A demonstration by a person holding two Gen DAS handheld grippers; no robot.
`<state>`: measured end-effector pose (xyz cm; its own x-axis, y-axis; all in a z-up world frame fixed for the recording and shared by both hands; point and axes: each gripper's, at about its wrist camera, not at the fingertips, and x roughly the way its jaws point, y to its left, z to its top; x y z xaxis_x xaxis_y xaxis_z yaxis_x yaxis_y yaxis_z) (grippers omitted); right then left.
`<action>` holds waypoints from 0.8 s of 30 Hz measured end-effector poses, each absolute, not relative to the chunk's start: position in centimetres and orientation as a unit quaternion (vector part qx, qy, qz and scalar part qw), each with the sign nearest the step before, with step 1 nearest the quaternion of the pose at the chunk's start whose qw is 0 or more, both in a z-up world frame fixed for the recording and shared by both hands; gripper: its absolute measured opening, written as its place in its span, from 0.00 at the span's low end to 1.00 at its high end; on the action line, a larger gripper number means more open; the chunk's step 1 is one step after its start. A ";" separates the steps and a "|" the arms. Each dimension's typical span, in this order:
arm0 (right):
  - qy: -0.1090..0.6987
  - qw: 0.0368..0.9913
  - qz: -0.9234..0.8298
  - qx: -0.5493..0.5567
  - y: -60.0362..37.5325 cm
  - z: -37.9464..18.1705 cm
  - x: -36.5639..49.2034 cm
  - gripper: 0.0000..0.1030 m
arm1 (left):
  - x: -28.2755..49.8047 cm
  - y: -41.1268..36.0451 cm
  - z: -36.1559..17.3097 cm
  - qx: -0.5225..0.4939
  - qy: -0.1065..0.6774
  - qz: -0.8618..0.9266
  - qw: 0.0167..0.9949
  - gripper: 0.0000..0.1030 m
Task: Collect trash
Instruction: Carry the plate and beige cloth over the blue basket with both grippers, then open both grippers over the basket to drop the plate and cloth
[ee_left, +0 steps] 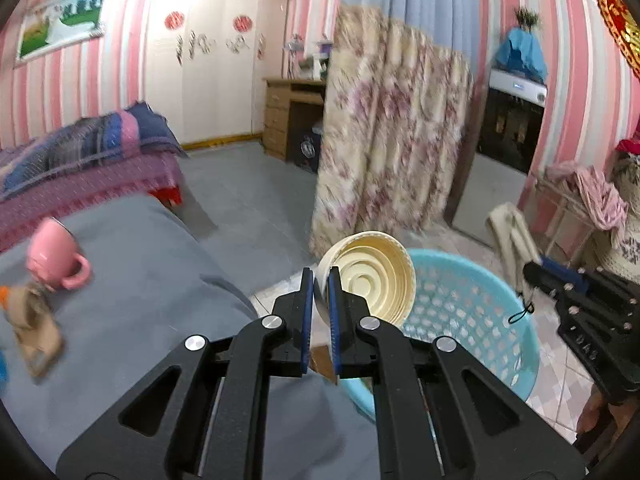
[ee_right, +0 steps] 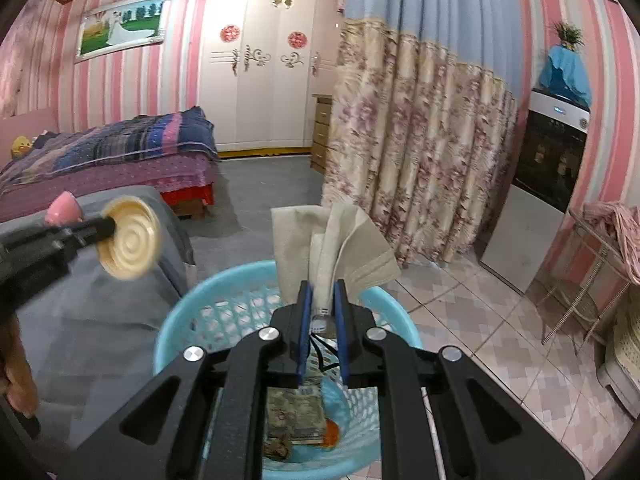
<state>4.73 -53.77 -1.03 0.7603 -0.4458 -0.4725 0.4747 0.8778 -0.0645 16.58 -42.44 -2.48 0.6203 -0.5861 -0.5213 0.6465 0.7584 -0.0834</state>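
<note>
Right now your right hand-held gripper is clamped on a folded beige napkin, which stands up out of the fingers directly above the light blue basket; your left hand-held gripper is pinched on the rim of a cream ridged lid, held on edge just over the basket's near rim, with the lid's hollow side facing the camera. The step in hand looks like the drop, so bring each piece fully inside the rim before you let the fingers part: the napkin is light and will flutter, so lower it toward the paper scraps already lying in the bottom instead of letting go from high up. The lid sits nearer the edge and could strike the rim and roll off onto the tiled floor, so carry it further toward the middle first. Keep the two tools apart as they converge, since both are aiming at the same opening. The grey-covered surface touches or nearly touches the basket on your left and still carries a pink mug lying on its side and a crumpled brown scrap; the flowered curtain hangs beyond the basket. Open room lies to the right, over the tiles.
</note>
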 end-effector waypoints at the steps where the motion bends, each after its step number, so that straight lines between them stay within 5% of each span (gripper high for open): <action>1: 0.243 0.937 -0.250 0.035 -54.2 -1.5 4.6 0.12 | 16.5 -43.2 -3.2 0.064 0.272 -0.343 0.897 0.06; 16: 0.245 0.929 -0.270 0.067 -56.0 -5.8 3.1 0.12 | 16.3 -47.3 -6.1 0.097 0.282 -0.370 0.880 0.07; 20: 0.243 0.928 -0.274 0.067 -55.8 -5.7 2.8 0.12 | 16.9 -46.9 -6.0 0.077 0.285 -0.367 0.882 0.51; 24: 0.243 0.928 -0.275 0.069 -55.8 -5.7 2.8 0.12 | 17.3 -46.3 -5.5 0.068 0.278 -0.360 0.888 0.66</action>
<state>2.81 -55.76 -5.71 0.7301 -0.4773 -0.4889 0.5446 0.8387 -0.0056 17.34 -46.31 -5.52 0.5859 -0.6015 -0.5431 0.6775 0.7313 -0.0790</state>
